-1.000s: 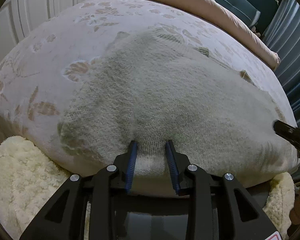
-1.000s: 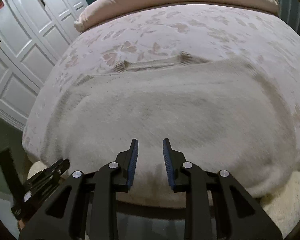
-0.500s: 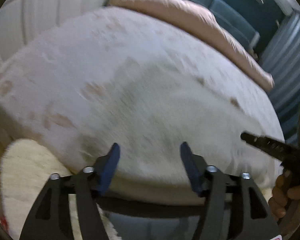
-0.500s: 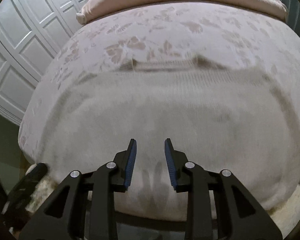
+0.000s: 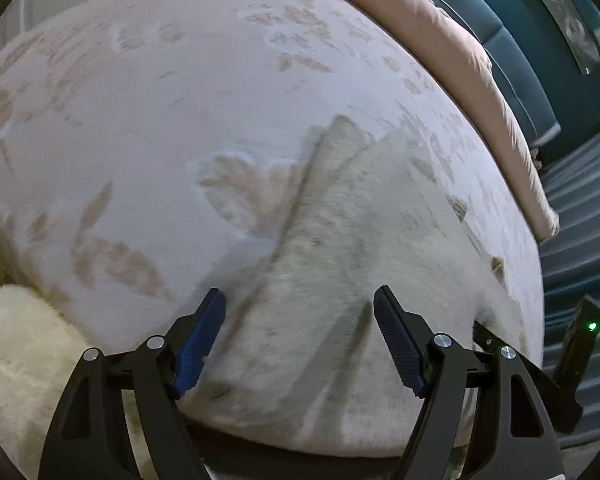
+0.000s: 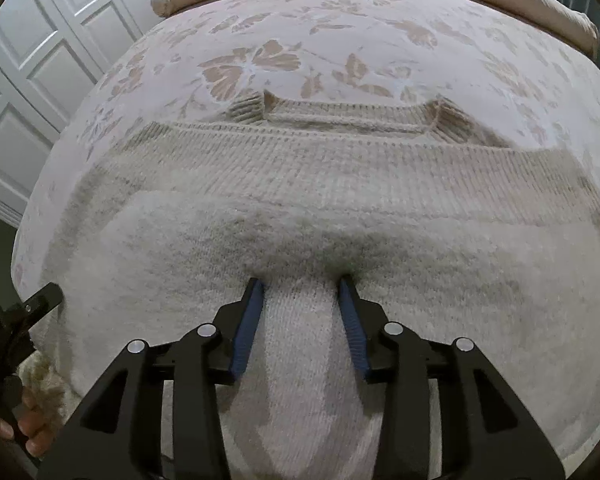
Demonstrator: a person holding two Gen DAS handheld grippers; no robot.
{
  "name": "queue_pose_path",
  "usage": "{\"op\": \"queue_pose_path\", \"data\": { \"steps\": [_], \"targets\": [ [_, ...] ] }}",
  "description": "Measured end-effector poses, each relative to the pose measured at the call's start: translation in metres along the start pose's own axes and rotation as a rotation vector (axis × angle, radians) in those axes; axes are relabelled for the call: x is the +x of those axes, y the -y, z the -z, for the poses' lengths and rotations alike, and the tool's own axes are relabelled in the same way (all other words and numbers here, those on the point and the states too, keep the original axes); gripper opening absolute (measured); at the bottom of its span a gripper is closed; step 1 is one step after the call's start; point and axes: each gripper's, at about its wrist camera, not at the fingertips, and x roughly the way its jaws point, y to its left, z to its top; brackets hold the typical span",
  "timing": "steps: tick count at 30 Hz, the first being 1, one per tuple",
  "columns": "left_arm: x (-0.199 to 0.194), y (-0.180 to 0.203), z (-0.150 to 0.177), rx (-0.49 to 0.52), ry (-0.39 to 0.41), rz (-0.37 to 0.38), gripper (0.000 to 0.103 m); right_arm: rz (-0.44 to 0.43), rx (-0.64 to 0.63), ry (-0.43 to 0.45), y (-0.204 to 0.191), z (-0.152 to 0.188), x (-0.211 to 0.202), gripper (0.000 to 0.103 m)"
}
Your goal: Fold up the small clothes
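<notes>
A cream knitted sweater lies flat on the floral bedspread, collar at the far side, hem toward the bed's near edge. My right gripper presses its fingertips into the middle of the sweater. Its jaws are opening, and a ridge of knit bulges between the blue pads without being pinched. My left gripper hangs open wide, still opening, over the sweater's left side edge near the bed's front, with nothing held. The left gripper's black body and a hand show at the lower left in the right wrist view.
A pink duvet lies rolled along the bed's far side, with a teal headboard behind it. White panelled doors stand to the left. A fluffy cream rug lies on the floor by the bed's near edge.
The left gripper's jaws spread wide and it slid left to the sweater's side edge. The right gripper sank onto the sweater and its jaws widened around a ridge of knit.
</notes>
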Motion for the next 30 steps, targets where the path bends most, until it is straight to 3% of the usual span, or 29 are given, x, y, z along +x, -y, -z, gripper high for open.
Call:
{"op": "queue_pose_path", "data": {
  "steps": [3, 5, 7, 9, 16, 19, 22, 24, 28, 30],
  "targets": [
    [0.005, 0.017, 0.0, 0.041, -0.006, 0.004, 0.066, -0.028, 0.008, 0.025, 0.005, 0.001, 0.0, 0.042],
    [0.005, 0.027, -0.002, 0.07, -0.009, 0.009, 0.034, -0.053, 0.028, 0.045, 0.009, 0.004, -0.005, 0.042],
    [-0.001, 0.039, -0.004, 0.1, -0.001, 0.01, 0.014, -0.09, 0.066, 0.078, 0.013, 0.01, -0.022, 0.046],
    [-0.013, 0.055, -0.004, 0.129, 0.024, 0.037, 0.013, -0.077, 0.072, 0.127, 0.017, 0.019, -0.04, 0.055],
    [-0.054, 0.173, 0.018, 0.362, 0.101, 0.143, 0.011, -0.081, 0.144, 0.19, 0.084, 0.084, -0.098, 0.055],
    [-0.052, 0.236, 0.045, 0.47, 0.081, 0.224, 0.011, -0.057, 0.221, 0.201, 0.121, 0.109, -0.112, 0.055],
    [-0.027, 0.299, 0.092, 0.597, 0.005, 0.28, 0.011, -0.026, 0.309, 0.206, 0.16, 0.133, -0.123, 0.055],
    [0.001, 0.326, 0.12, 0.654, -0.062, 0.279, 0.011, -0.026, 0.373, 0.206, 0.184, 0.145, -0.129, 0.055],
    [0.078, 0.335, 0.169, 0.703, -0.208, 0.168, 0.013, -0.057, 0.471, 0.218, 0.215, 0.155, -0.136, 0.055],
    [0.082, 0.331, 0.178, 0.73, -0.175, 0.158, 0.016, -0.052, 0.489, 0.228, 0.224, 0.155, -0.14, 0.055]
  ]
}}
